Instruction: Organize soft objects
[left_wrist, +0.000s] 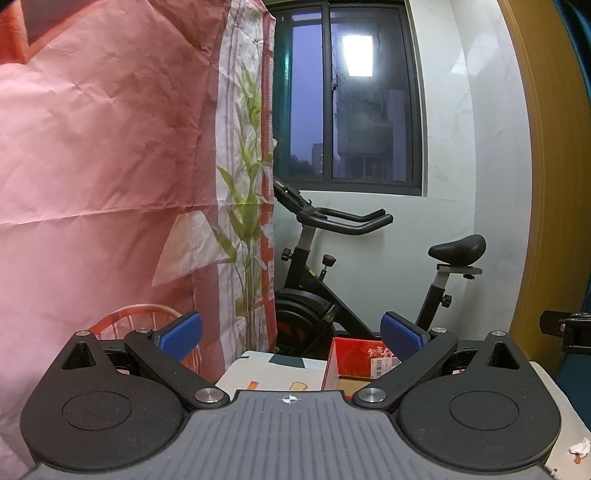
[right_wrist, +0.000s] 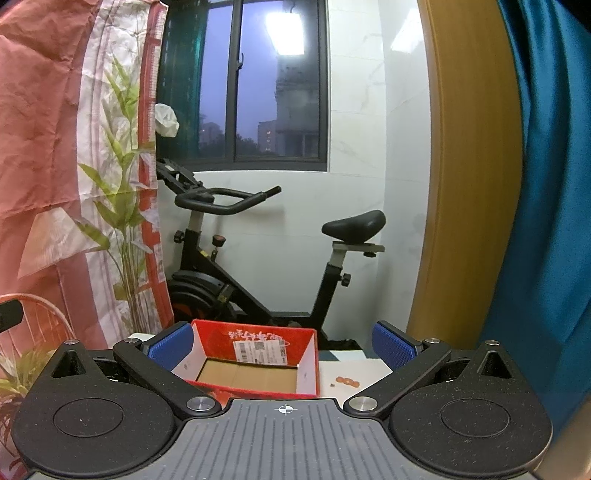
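Two empty hand-held grippers over one red box on the bench.

My left hand-held gripper (left_wrist: 291, 334) is spread wide with nothing between its two blue pads (left_wrist: 183, 334), and my right hand-held gripper (right_wrist: 282, 345) is spread just as wide and also holds nothing. One open red cardboard box (right_wrist: 255, 363) sits on the bench (right_wrist: 354, 369) at its far edge; its brown floor is bare, and one white label is stuck on its inner far wall. I see no soft object in either view. One small orange scrap (right_wrist: 347, 381) lies on the bench just right of the box. Behind stand one black exercise bike (right_wrist: 258, 258), one window (right_wrist: 258, 81), one pink printed sheet (left_wrist: 110, 147) and one teal curtain (right_wrist: 546, 184).
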